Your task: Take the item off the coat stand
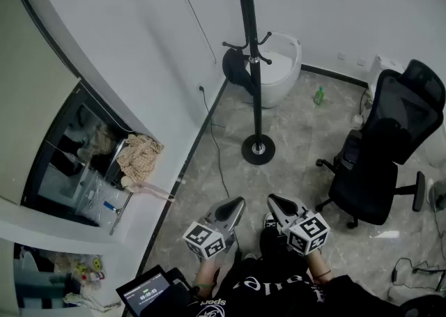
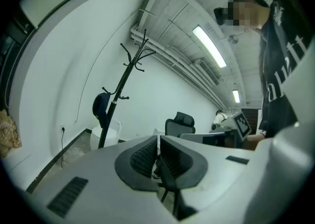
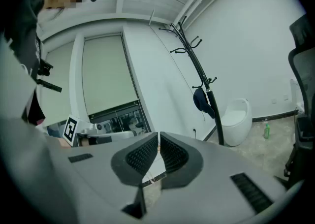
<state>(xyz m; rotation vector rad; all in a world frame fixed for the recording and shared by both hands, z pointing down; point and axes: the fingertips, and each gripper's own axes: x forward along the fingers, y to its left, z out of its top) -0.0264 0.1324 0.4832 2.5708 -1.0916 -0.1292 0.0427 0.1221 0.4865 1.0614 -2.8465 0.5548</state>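
Observation:
A black coat stand (image 1: 251, 51) rises from a round base on the marble floor, a few steps ahead of me. A dark cap (image 1: 237, 69) hangs from one of its lower hooks, on the left side. The left gripper view shows the stand (image 2: 118, 101) and the cap (image 2: 101, 109) far off, and so does the right gripper view: stand (image 3: 201, 74), cap (image 3: 201, 101). My left gripper (image 1: 239, 203) and right gripper (image 1: 273, 202) are held low and side by side near my body. Both are shut and hold nothing, as their own views confirm: left (image 2: 158, 144), right (image 3: 159, 142).
A black office chair (image 1: 380, 148) stands to the right of the stand. Behind the pole sits a white egg-shaped bin (image 1: 282, 68), with a green bottle (image 1: 318, 95) on the floor beside it. A glass-fronted cabinet (image 1: 77, 162) lines the left wall, and a cable runs along the skirting.

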